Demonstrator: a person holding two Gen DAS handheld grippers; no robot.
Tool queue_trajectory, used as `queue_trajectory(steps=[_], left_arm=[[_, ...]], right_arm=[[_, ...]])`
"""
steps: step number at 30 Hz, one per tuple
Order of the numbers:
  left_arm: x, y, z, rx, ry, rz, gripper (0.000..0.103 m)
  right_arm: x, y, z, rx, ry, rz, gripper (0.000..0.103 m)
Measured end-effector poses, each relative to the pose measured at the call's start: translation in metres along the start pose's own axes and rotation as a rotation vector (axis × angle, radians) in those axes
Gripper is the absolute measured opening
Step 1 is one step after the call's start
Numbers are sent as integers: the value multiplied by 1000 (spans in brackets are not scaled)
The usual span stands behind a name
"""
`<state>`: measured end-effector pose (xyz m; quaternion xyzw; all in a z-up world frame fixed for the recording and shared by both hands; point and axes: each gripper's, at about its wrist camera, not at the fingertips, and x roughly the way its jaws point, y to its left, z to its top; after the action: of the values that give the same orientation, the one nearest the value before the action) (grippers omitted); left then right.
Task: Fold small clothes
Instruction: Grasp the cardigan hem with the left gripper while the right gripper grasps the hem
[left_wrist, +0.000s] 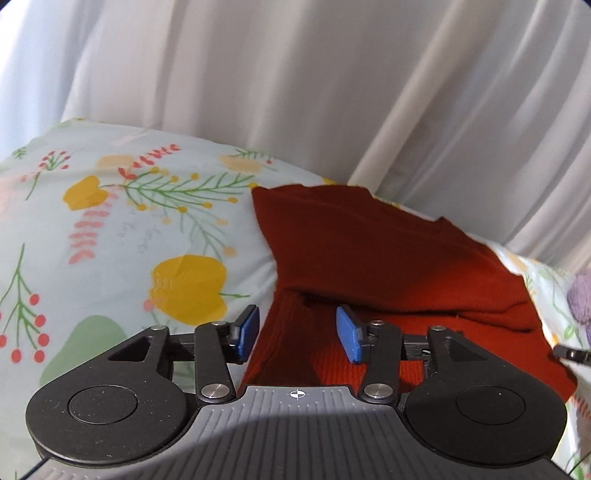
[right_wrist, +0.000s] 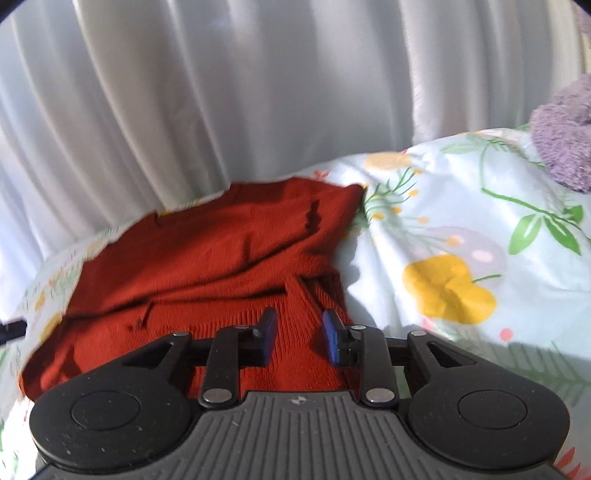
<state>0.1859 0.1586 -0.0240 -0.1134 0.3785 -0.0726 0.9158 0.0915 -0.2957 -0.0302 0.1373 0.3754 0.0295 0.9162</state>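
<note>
The left gripper (left_wrist: 297, 334) hangs over the near left edge of a rust-red knitted garment (left_wrist: 388, 258), its 2 blue pads (left_wrist: 349, 334) spread apart with ribbed fabric between them. The garment lies partly folded on a floral sheet (left_wrist: 110, 229). White curtains (left_wrist: 295, 81) hang beyond; a purple plush thing (left_wrist: 581, 295) shows far right.

Both my views are bright, lit softly through the white curtain (left_wrist: 295, 74) across the top of each frame. The right view is slightly smeared, and its red garment (right_wrist: 207, 258) shows hard little shadows in its folds. My left gripper (left_wrist: 298, 334) shades the knit beneath. The fisheye bows every edge, and the corners go dark.
</note>
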Motion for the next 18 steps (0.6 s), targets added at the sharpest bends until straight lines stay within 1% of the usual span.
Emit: queue_trajectory(steps=[2,4,7,8,9,10,11,13,15,17,18], left_arm=[[16,-5,-3,54,39,36,55],[30,-5,-5,72,71,53,54],[40,-2,-8,47,104,45,46],[38,-3,-8,46,97,56,42],[36,-5,-8,57,84,54,36],[34,-8,-8,72,74,51,27],[31,-11,-8,86,71,59,24],[30,-14,-9,102,69,47,19],[31,-18,-10,105,85,35,17],[31,-23,-11,127,88,21,17],[33,-25,-11,138,91,27,22]], right_arm=[[8,4,0,-46,12,-22,39],[16,7,2,-77,20,-35,40],[28,15,5,-132,36,-41,39],[31,17,4,-155,40,-47,38],[34,20,4,-174,48,-60,36],[36,20,3,-186,54,-73,23],[37,21,3,-190,56,-81,11],[36,21,2,-186,57,-81,9],[33,22,0,-195,47,-75,8],[30,25,0,-207,39,-57,7],[28,25,0,-211,34,-44,7]])
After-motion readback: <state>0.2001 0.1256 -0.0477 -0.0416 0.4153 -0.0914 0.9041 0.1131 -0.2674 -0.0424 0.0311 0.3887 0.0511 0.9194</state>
